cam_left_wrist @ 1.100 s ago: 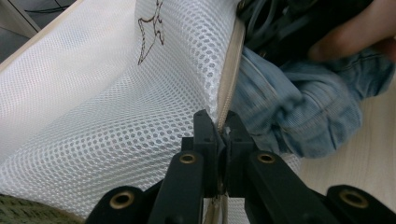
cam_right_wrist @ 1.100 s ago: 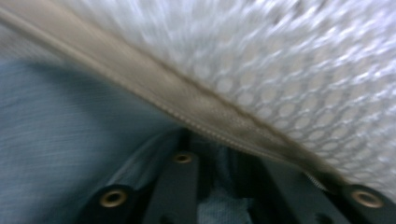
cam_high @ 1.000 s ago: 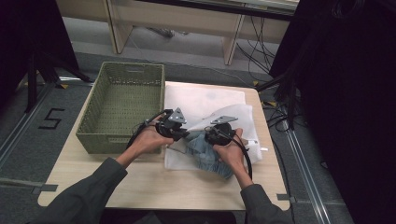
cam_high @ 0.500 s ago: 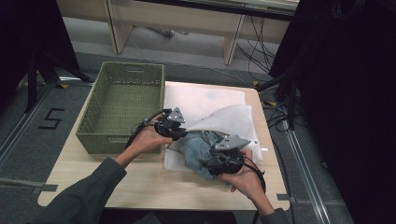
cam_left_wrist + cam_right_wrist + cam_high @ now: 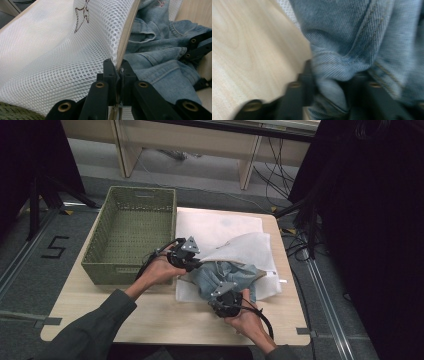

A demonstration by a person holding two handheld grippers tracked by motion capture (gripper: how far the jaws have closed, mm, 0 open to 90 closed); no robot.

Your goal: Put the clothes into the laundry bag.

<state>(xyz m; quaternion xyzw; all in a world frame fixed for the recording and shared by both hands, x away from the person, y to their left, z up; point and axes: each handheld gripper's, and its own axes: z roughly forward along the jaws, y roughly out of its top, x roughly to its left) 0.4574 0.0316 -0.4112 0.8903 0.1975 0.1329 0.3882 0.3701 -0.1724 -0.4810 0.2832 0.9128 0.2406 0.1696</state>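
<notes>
The zipper edge of the white mesh bag [image 5: 62, 57] is clamped in the left gripper [image 5: 117, 66] and held up. A fold of the denim garment [image 5: 362, 37] is pinched by the right gripper [image 5: 226, 296], now dragged from 12 down to 6 o'clock. The denim is being drawn out at the bag's mouth, the green basket [image 5: 131, 236] lying at 9 o'clock.

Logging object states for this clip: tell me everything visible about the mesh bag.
The mesh bag is white netting with a zipper along its open edge and a small brown bird mark. It lies on the table right of the basket. The left gripper pinches its zippered edge, lifting the top layer open. Denim sits partly inside, gripped by the right gripper.
</notes>
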